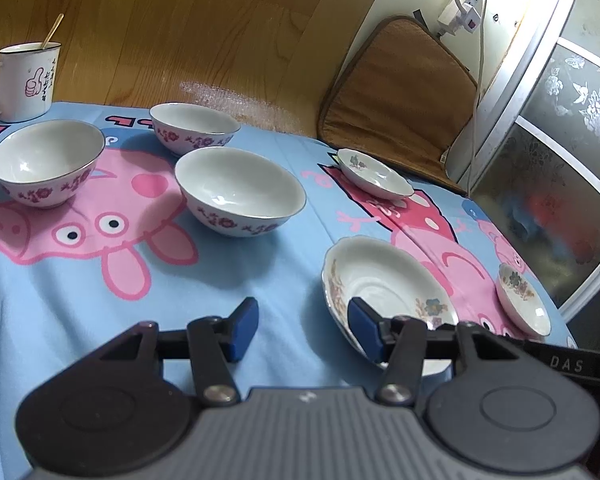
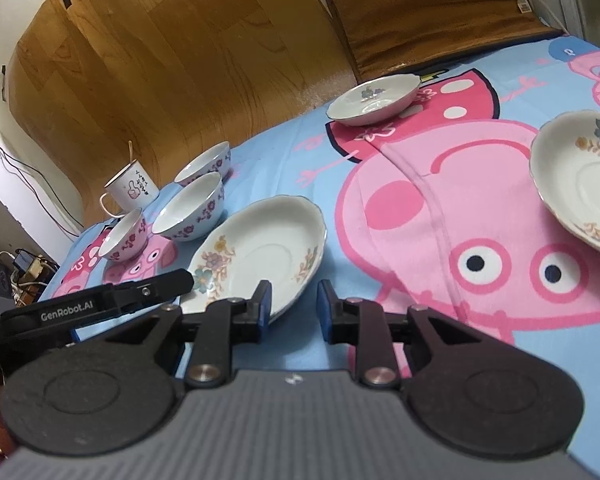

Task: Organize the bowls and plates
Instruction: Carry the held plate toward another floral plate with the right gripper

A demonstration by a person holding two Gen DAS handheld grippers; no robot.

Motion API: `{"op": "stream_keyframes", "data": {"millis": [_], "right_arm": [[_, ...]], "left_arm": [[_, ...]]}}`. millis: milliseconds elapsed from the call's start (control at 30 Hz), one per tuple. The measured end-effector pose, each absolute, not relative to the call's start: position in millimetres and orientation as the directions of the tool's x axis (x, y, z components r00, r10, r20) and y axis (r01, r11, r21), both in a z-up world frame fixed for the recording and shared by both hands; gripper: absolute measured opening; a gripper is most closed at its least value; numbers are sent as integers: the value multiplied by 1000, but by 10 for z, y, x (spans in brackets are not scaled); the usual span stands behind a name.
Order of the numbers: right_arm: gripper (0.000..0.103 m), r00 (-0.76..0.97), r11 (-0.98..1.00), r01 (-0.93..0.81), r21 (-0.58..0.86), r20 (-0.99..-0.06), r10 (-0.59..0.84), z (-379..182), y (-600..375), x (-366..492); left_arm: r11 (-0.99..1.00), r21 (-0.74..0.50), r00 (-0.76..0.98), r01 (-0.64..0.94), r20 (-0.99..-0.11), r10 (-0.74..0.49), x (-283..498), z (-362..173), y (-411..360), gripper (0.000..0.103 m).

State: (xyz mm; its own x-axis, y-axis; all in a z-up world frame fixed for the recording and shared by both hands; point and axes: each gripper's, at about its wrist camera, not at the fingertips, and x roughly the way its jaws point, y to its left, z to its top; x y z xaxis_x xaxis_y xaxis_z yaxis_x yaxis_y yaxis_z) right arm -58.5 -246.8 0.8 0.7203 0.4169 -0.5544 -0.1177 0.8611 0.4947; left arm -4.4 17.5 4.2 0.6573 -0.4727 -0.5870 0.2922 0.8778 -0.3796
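Left gripper (image 1: 304,330) hovering half-open, empty, plate (image 1: 384,280) at 2 o'clock. Right gripper (image 2: 293,306) sitting narrowly open, empty, beside the plate's near rim.

Readable lettering on the gripper arms and the mug

"GenRobot.AI" stands in white on the left gripper's black arm (image 2: 66,306); "DAS" shows on the right gripper's black arm (image 1: 566,364) (the word is cut off there). The white mug (image 1: 26,80) bears a pink thumbs-up sign and dark handwritten characters, too small to read.
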Motion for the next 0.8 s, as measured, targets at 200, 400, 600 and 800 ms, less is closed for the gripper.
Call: {"op": "stream_keyframes", "data": {"millis": [200,400,600,800], "right_arm": [[29,724,858,-125,499,-545,422,13,-2479,-606],[29,737,867,-127,482,-539,408,37,-2479,-593],[23,733,861,-99,499,-548,402,-14,-2495,-493],[17,760,886,-96,454,-542,360,17,-2472,-586]], "left_arm": [[870,-388,640,306,-593,-489,-16,63,83,50],[864,-397,616,309,-609,-500,86,66,-49,42],[878,-366,617,309,-626,-478,111,31,-190,21],[866,-387,603,316,-623,-498,1,42,-162,16]]}}
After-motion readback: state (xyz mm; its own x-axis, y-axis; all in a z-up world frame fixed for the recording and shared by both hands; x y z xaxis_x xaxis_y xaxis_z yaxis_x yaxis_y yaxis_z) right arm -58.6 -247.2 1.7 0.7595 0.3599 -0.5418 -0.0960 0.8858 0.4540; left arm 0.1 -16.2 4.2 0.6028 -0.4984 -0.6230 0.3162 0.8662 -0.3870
